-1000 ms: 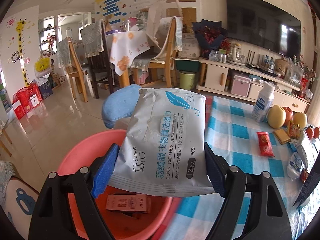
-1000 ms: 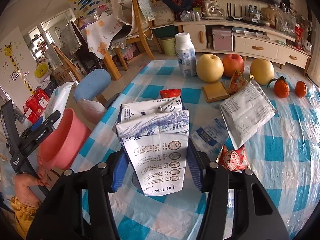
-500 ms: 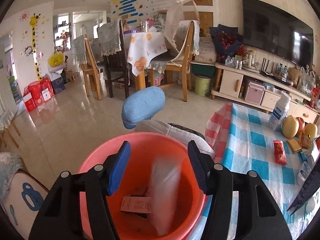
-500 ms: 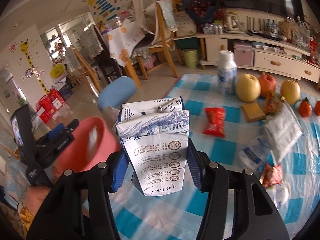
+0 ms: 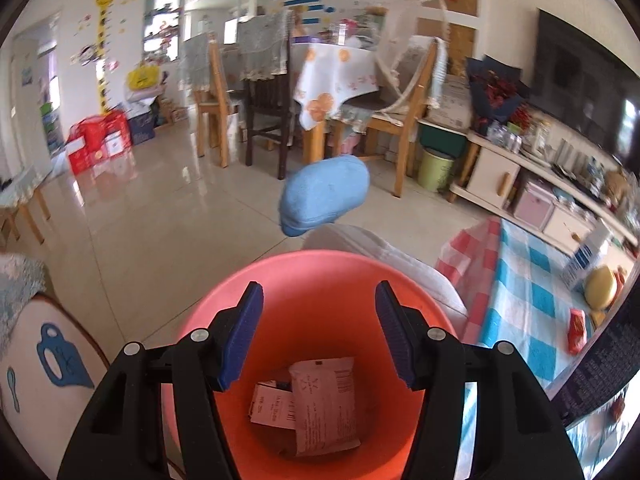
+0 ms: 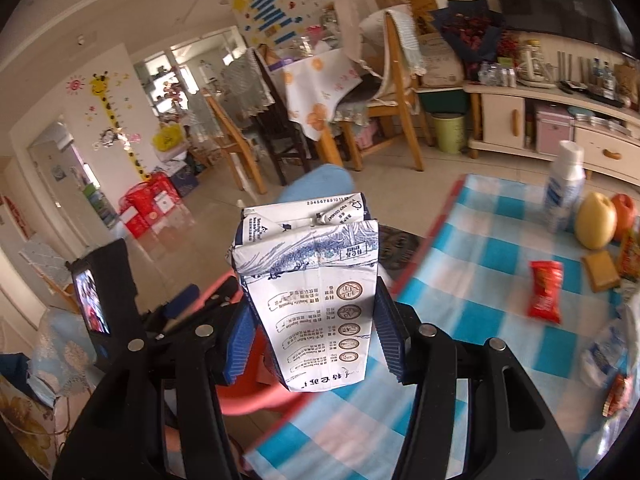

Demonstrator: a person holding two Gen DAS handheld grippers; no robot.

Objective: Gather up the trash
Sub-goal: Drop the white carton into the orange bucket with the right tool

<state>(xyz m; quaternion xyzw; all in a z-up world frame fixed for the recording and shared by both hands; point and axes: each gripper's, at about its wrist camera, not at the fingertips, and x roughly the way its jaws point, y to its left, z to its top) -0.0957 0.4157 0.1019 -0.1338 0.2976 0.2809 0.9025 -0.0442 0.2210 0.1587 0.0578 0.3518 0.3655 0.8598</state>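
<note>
My left gripper (image 5: 319,332) is open and empty, directly above a pink plastic bucket (image 5: 304,276). A wipes packet (image 5: 324,408) and a small carton (image 5: 272,404) lie at the bucket's bottom. My right gripper (image 6: 314,328) is shut on a flattened blue-and-white milk carton (image 6: 312,288) and holds it upright in the air beside the table edge. The bucket rim (image 6: 256,398) shows just below the carton, with the left gripper (image 6: 180,312) to its left.
A blue-checked tablecloth (image 6: 480,292) carries a red snack wrapper (image 6: 543,295), a white bottle (image 6: 564,184), fruit (image 6: 596,220) and more wrappers at the right. A blue stool (image 5: 324,196) stands beyond the bucket. Chairs and a dining table stand further back.
My left gripper opened and the wipes packet fell into the bucket. My right gripper carried the milk carton left from over the table toward the bucket.
</note>
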